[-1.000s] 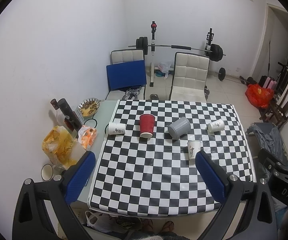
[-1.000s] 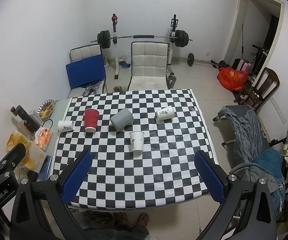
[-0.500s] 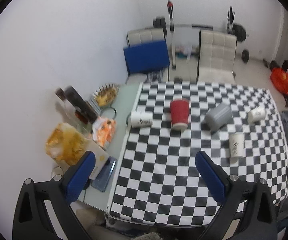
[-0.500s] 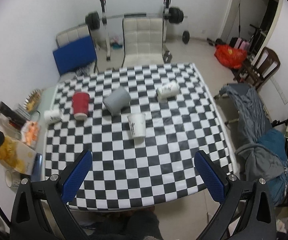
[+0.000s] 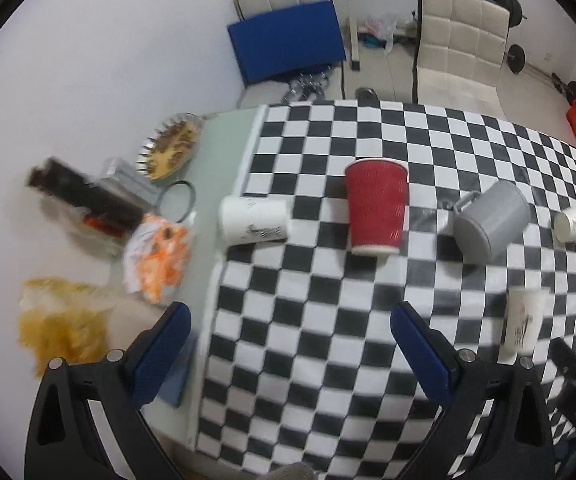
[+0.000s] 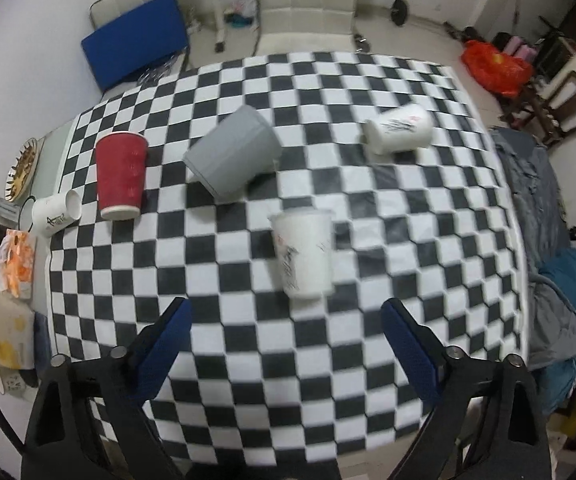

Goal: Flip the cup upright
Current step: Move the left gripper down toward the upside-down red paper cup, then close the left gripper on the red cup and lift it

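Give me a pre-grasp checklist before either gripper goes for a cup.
1. Left gripper open, empty: ok.
2. Right gripper open, empty: ok.
3. Red cup upright: ok, skip it.
4. Grey mug lying tipped, needs flipping: not ok.
5. White cup ahead of right gripper, path free: ok; which end is its mouth: cannot tell, blurred.
6. Small white cup at cloth edge on its side: not ok.
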{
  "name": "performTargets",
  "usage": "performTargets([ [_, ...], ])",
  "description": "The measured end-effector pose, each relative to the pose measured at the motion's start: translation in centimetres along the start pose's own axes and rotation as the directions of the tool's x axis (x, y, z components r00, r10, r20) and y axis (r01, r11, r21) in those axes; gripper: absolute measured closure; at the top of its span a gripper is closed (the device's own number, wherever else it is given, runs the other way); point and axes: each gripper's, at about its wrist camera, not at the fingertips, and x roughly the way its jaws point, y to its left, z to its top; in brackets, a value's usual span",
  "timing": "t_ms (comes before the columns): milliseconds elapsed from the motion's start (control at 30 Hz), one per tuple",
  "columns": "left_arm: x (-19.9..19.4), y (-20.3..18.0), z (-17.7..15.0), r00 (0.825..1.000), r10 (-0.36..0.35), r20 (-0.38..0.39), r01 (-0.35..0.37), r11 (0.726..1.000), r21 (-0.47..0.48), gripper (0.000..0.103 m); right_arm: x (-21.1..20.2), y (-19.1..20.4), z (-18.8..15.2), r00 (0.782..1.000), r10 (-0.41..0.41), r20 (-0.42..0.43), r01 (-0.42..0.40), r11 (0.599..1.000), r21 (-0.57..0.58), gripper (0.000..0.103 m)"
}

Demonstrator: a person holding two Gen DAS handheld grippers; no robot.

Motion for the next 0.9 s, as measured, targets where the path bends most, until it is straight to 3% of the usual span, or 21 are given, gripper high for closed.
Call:
performTargets([
  [133,4.3,-1.3,3.5,0.998,-0.008,-0.059,0.008,1.0,0.001,0.001,3.1,2.7,4.3,1.0,0.016,-0.027,-0.018,0.997,-0.08,0.019],
  [433,12.6,-3.0,7.5,0.975,-0.112,-0.194,0.105,0.993,-0.046,0.001,8.6,8.2,12.4,0.999,-0.025,-0.041,0.013,0.962,-0.271,0.02],
  [633,15.3,-3.6,8.7,0.959,-0.169,-0.226,0.156,0.985,-0.075,0.001,10.7,10.0,13.8,0.997,-0.047,-0.059,0.022,0.931,-0.364,0.02],
  [800,16.9,-4.3,9.3,0.938,-0.246,-0.244,0.23,0.969,-0.09,0.001,11.8,10.7,14.2,0.996,-0.048,-0.074,0.015,0.92,-0.391,0.021],
  [900,17.4,-4.8,9.8,0.935,-0.255,-0.246,0.244,0.967,-0.075,0.001,12.2,10.8,14.5,0.995,-0.049,-0.082,0.013,0.921,-0.39,0.021],
])
